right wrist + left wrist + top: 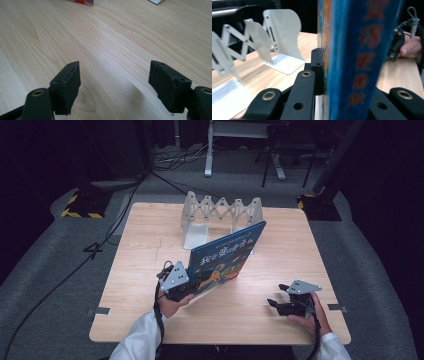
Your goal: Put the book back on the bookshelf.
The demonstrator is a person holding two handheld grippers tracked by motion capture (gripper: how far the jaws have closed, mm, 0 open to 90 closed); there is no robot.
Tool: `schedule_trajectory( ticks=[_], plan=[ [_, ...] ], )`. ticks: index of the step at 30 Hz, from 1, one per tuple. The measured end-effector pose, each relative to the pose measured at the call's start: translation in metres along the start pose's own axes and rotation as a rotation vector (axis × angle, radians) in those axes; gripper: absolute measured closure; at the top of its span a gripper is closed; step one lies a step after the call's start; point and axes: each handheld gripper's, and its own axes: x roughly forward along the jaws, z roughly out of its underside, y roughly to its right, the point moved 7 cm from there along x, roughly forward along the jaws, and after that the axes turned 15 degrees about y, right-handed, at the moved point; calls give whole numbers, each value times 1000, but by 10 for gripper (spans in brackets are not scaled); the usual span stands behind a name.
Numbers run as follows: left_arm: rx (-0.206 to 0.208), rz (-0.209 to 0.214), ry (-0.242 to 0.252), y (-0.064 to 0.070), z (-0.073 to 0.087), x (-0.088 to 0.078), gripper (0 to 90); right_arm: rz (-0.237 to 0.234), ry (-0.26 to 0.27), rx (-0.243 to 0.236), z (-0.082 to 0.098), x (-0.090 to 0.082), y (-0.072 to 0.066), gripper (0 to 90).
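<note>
A blue picture book (pixel 227 252) stands tilted on its edge in the middle of the wooden table (pixel 145 240). My left gripper (pixel 195 288) is shut on its lower left corner. In the left gripper view the book's blue cover (pixel 359 55) rises between the black jaws of the left gripper (pixel 342 82). My right gripper (pixel 276 294) rests low over the table at the front right, apart from the book, its jaws open. In the right gripper view, the right gripper (pixel 115 82) has nothing but bare wood between its pads.
A white expanding book rack (pixel 220 210) with flat end plates (pixel 282 32) stands at the table's far middle, behind the book. The person's right hand (pixel 409 46) shows past the book. Cables and stand feet lie on the grey floor beyond the table.
</note>
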Motion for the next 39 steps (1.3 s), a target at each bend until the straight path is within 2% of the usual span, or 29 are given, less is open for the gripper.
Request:
schedule_trajectory(
  ticks=[9,16,22,28,33,35,36,37,38,39],
  plan=[
    [18,-59,20,-15,-8,-12,829,4,1,20,3,1,3,271],
    [50,-110,9,-26,-14,-22,828,1,2,23,4,1,2,275],
    [83,-176,-15,-42,-16,-34,828,-4,3,20,6,0,1,278],
    [68,-225,-1,-58,-18,-43,828,-6,-3,22,6,0,1,283],
    [73,-269,9,-70,-21,-49,828,-6,-3,20,6,1,1,285],
    [82,-298,3,-78,-21,-51,828,-7,-2,21,6,0,1,287],
    [82,-298,3,-78,-21,-51,828,-7,-2,20,6,0,1,287],
    [79,-323,10,-84,-20,-52,828,-8,-2,19,6,0,1,288],
    [79,-323,10,-84,-20,-52,828,-8,-2,19,6,0,1,288],
    [76,-347,22,-90,-20,-51,828,-10,-3,19,6,0,0,290]
  ],
)
